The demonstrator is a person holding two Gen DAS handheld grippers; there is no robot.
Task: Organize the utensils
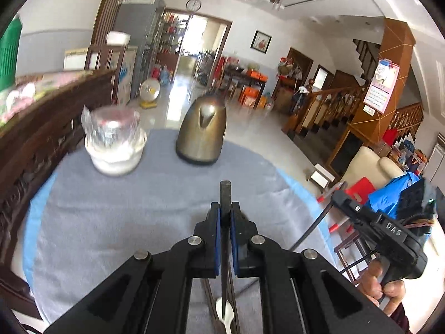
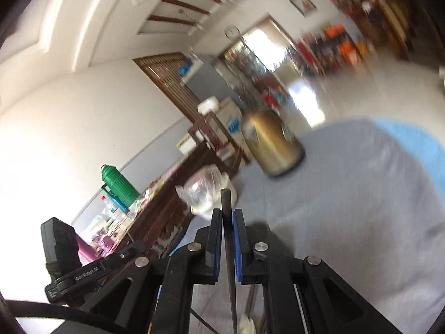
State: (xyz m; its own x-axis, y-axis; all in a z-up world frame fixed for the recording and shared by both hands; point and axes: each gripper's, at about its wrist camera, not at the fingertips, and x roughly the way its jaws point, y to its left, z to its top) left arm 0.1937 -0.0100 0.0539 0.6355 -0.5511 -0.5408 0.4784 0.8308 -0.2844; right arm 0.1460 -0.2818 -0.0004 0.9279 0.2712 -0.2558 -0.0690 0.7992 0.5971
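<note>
**Both grippers clamped on dark chopsticks above the cloth-covered table**

Left wrist view: the left gripper [image 1: 225, 208] has its blue-padded jaws pressed together on a dark chopstick [image 1: 225, 194], whose blunt end juts past the fingertips. Below the jaws, a white spoon [image 1: 224, 313] lies on the grey tablecloth [image 1: 111, 222] at the near edge. Towards the far edge stand a brass-coloured kettle [image 1: 202, 132] and, to its left, a foil-wrapped white bowl [image 1: 114, 142]. The right gripper [image 1: 345, 197] shows off the table's right edge, gripped by the person's hand [image 1: 381, 286].

Right wrist view: the right gripper [image 2: 228, 217] is likewise closed on a dark chopstick [image 2: 225, 203]. The picture is blurred; the kettle [image 2: 274, 143] and bowl [image 2: 207, 194] are smeared, and a white object low between the fingers cannot be identified.

Risks: each stick is pinched along a narrow line, so it may pivot or slide out if tilted. A fast swing could also knock the kettle or bowl.
</note>
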